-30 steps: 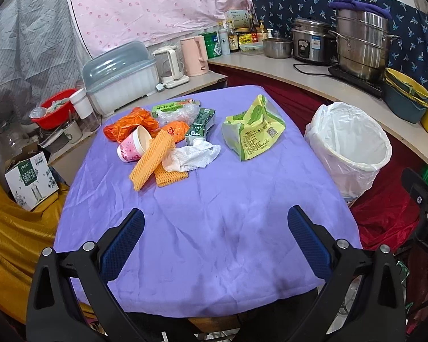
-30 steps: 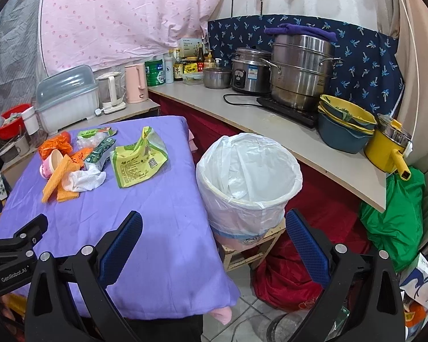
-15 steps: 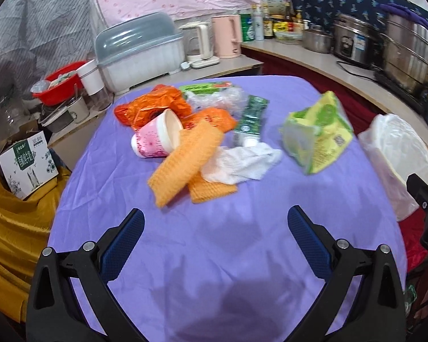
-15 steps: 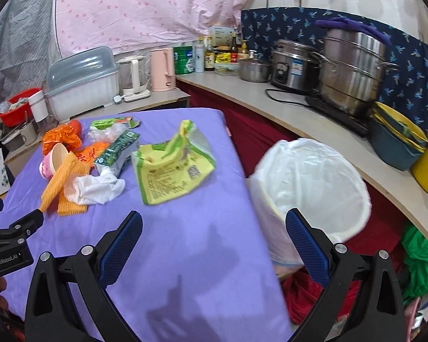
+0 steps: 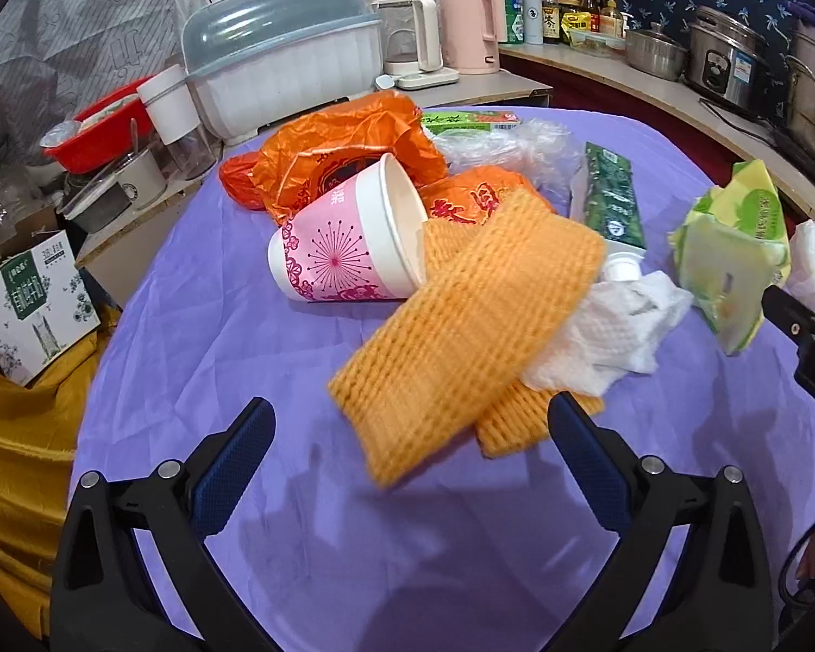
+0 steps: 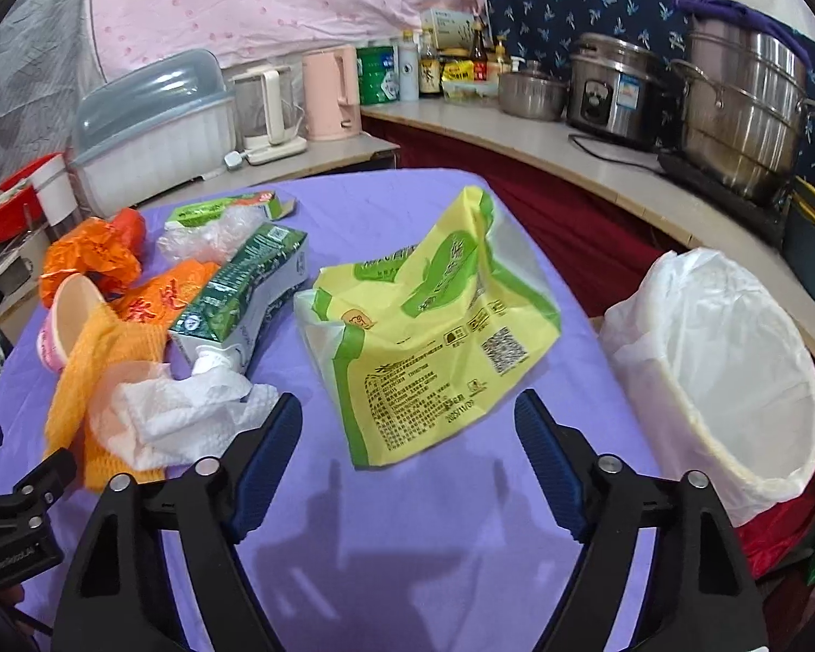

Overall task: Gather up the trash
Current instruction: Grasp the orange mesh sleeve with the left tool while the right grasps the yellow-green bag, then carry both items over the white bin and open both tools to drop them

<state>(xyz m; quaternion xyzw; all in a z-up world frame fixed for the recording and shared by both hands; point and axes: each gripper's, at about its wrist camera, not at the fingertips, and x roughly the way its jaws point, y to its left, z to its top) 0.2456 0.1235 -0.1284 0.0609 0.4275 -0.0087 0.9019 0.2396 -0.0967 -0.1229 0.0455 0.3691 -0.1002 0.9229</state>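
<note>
Trash lies on a purple tablecloth (image 5: 407, 554). In the left wrist view, an orange foam net sleeve (image 5: 467, 326) lies just ahead of my open, empty left gripper (image 5: 405, 456), with a pink paper cup (image 5: 348, 247) on its side, orange plastic bags (image 5: 331, 155), a crumpled white tissue (image 5: 603, 326) and a green toothpaste box (image 5: 608, 201) behind. In the right wrist view, my open, empty right gripper (image 6: 407, 451) sits just short of a yellow-green plastic bag (image 6: 434, 326). A bin with a white liner (image 6: 728, 375) stands right of the table.
A counter (image 6: 597, 163) curves behind with a rice cooker (image 6: 614, 92), a steel steamer pot (image 6: 744, 103), bottles and a pink kettle (image 6: 331, 92). A covered dish rack (image 5: 282, 70) and a red basin (image 5: 98, 130) stand at far left. A cardboard box (image 5: 32, 309) sits left on yellow cloth.
Both grippers have moved forward over the table toward the trash, which looms larger. The left now faces the foam net, the right the yellow-green bag. Both stay open.
</note>
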